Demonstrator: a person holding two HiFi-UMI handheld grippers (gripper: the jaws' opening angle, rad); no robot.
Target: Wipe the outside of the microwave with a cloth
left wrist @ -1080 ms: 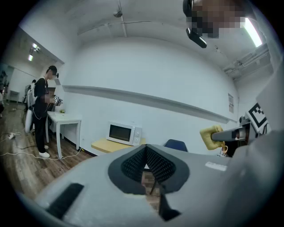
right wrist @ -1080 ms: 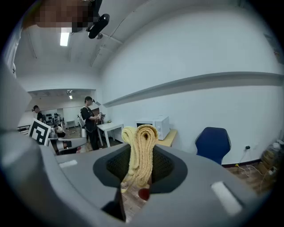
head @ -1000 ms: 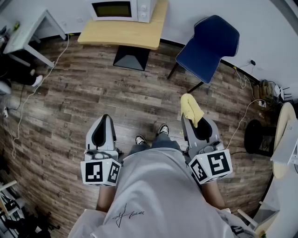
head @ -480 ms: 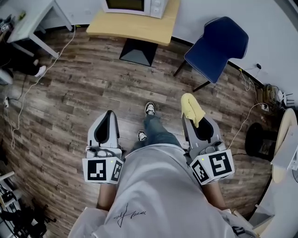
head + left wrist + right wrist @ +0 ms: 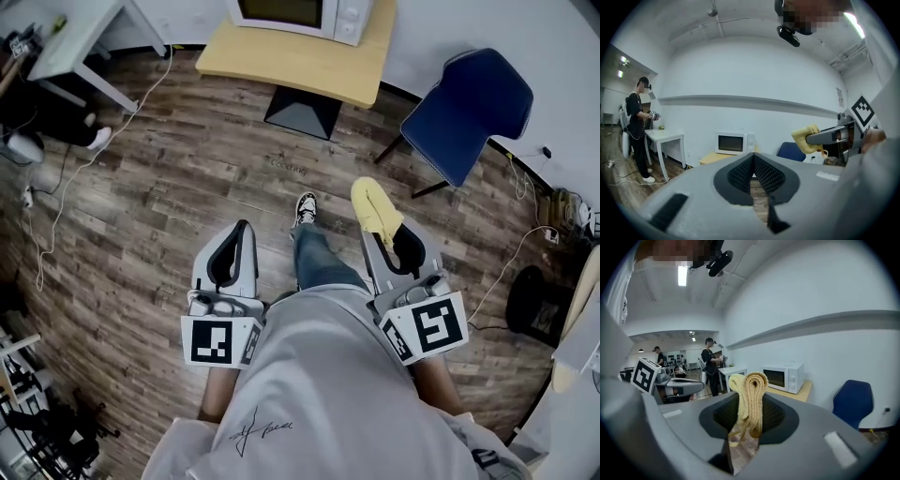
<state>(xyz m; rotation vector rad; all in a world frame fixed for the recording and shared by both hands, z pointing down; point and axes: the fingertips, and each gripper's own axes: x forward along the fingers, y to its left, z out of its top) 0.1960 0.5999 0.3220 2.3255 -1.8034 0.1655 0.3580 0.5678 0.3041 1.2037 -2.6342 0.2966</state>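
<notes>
In right gripper [image 5: 749, 405], one cloth [image 5: 375, 208]

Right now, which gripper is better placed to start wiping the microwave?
Right, probably. The right gripper is shut on the yellow cloth, while the left gripper has its jaws together on nothing. The microwave stands on the wooden table ahead, across the floor from both, so neither reaches it yet.
</notes>
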